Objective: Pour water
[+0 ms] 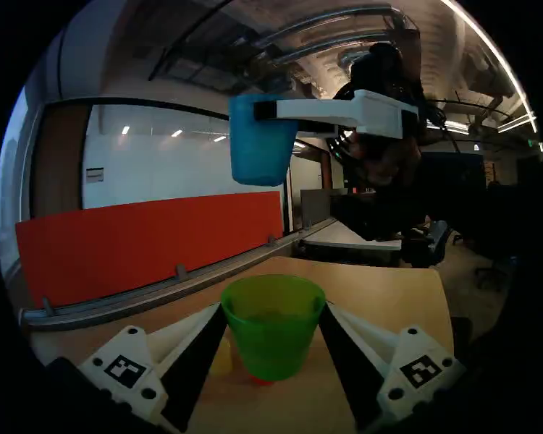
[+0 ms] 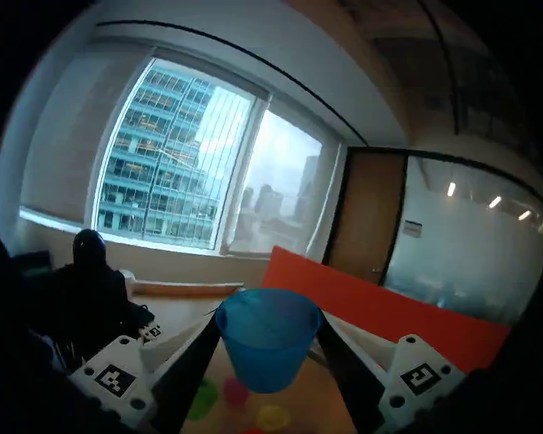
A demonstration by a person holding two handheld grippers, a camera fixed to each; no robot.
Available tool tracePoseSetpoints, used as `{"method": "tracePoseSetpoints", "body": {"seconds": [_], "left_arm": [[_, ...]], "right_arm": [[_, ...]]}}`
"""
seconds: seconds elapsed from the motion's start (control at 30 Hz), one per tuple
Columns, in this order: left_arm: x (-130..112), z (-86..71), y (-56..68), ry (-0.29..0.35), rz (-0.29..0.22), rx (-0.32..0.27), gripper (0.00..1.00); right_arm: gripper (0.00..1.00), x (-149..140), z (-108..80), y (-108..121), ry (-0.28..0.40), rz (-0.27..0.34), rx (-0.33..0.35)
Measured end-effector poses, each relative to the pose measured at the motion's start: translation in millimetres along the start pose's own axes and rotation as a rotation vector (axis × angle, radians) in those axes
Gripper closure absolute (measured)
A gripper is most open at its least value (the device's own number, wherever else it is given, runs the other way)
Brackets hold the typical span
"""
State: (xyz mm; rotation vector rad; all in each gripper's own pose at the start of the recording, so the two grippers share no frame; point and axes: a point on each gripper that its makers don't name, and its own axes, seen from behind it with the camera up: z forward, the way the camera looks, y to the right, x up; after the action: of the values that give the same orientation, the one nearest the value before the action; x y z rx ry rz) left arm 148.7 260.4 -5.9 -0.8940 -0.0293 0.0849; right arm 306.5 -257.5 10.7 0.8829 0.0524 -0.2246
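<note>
Both cups are being held: in the left gripper view we are clamping the left gripper [image 1: 273, 317] on a translucent green plastic cup [image 1: 273, 346], upright over the pale wooden table [image 1: 387, 289], with a blue plastic cup [image 1: 261, 148] hanging upright higher up. In the right gripper view the right gripper [image 2: 268, 322] is pinching that blue cup, so we are judging the pour not begun; next we are needing its lip above the green cup, then a slow tilt.

The translucent green cup [image 1: 273, 334] stands upright between two fingers [image 1: 198, 351], low over the bench [image 1: 387, 289]. The blue cup [image 1: 261, 141] hangs upright, well above it.
</note>
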Motion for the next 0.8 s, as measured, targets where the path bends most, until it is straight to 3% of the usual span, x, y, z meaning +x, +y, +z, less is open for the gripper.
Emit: {"method": "tracePoseSetpoints", "body": {"seconds": [0.2,0.47,0.8], "left_arm": [[0,-0.1,-1.2,-0.001,0.003,0.003,0.14],[-2,-2.5,-6.6,-0.009,0.009,0.017,0.14],[-8,-13.8,-22.5,-0.027,0.016,0.056,0.14]], "right_arm": [[0.08,-6,-2.6,3,-0.013,0.080,-0.004],[0.08,-19,-10.8,7,-0.034,0.107,-0.017],[0.08,-49,-34.3,14,-0.063,0.121,-0.050]]}}
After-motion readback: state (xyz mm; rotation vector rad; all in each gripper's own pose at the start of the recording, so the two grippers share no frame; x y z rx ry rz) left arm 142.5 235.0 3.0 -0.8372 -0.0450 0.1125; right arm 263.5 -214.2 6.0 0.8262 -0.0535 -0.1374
